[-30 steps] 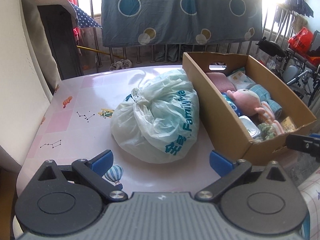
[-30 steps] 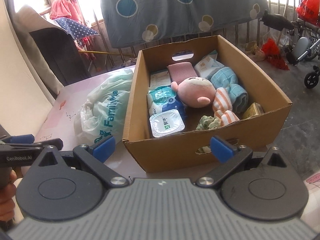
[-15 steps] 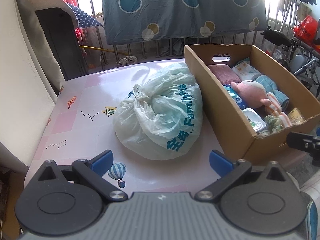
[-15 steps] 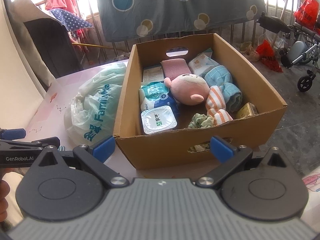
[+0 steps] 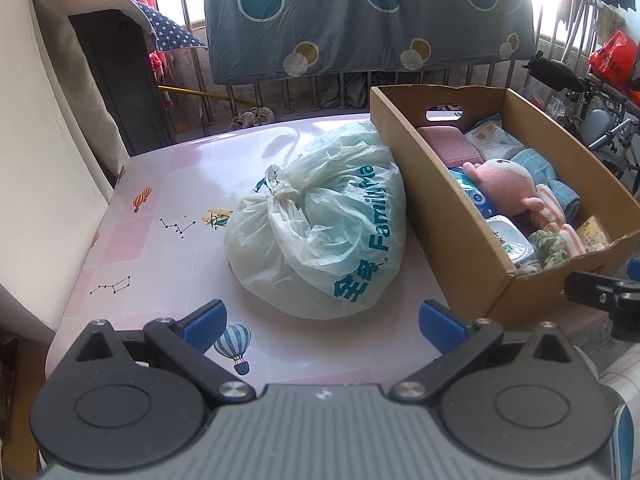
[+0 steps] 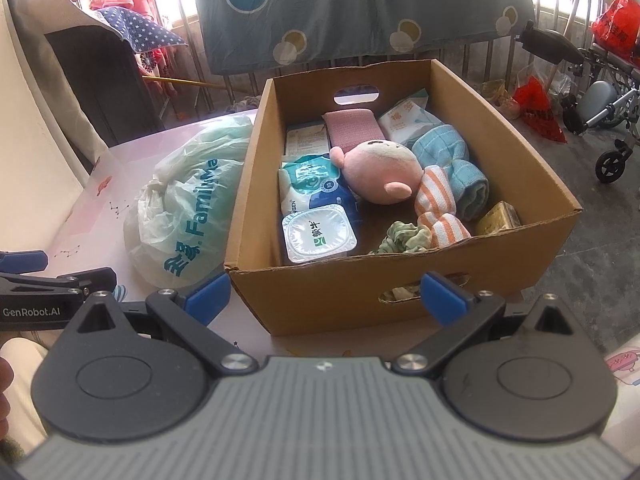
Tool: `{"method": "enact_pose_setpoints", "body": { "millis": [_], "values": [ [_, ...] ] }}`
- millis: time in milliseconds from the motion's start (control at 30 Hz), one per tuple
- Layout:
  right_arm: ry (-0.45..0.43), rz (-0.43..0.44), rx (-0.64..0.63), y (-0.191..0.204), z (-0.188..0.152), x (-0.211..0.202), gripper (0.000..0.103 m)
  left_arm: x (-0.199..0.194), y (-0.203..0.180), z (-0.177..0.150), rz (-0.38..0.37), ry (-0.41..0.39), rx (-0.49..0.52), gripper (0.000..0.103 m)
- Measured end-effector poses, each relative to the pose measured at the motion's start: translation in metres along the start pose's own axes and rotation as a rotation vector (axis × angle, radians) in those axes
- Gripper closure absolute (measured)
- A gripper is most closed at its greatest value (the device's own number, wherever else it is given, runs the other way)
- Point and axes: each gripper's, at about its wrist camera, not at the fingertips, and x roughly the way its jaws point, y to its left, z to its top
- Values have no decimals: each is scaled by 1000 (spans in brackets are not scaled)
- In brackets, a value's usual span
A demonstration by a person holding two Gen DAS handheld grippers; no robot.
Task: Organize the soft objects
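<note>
A tied pale green plastic bag (image 5: 320, 224) lies on the pink patterned table (image 5: 160, 240), against the left side of a cardboard box (image 5: 452, 216). The box (image 6: 360, 292) holds a pink plush doll (image 6: 380, 172), a blue towel (image 6: 452, 160), a striped orange sock (image 6: 436, 208), a pink cloth (image 6: 352, 132), wipe packs (image 6: 312, 188) and a yogurt cup (image 6: 318, 234). My left gripper (image 5: 322, 320) is open and empty, in front of the bag (image 6: 188, 208). My right gripper (image 6: 324, 296) is open and empty, before the box's near wall.
A blue spotted quilt (image 5: 360, 16) hangs on railings behind the table. A cream wall (image 5: 44, 168) stands at the left. A wheelchair (image 6: 604, 120) and red bags (image 6: 536, 108) stand on the floor to the right.
Both grippers have drawn back and risen a little, so the bag and box sit farther away. Both stay open and empty. Nothing on the table has moved.
</note>
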Motion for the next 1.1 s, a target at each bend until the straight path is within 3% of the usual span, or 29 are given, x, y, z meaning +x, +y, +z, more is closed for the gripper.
{"method": "enact_pose_setpoints", "body": {
  "millis": [1100],
  "values": [
    [7, -2, -1, 1, 1, 3, 1, 3, 0, 0, -12, 8, -2, 0]
  ]
}}
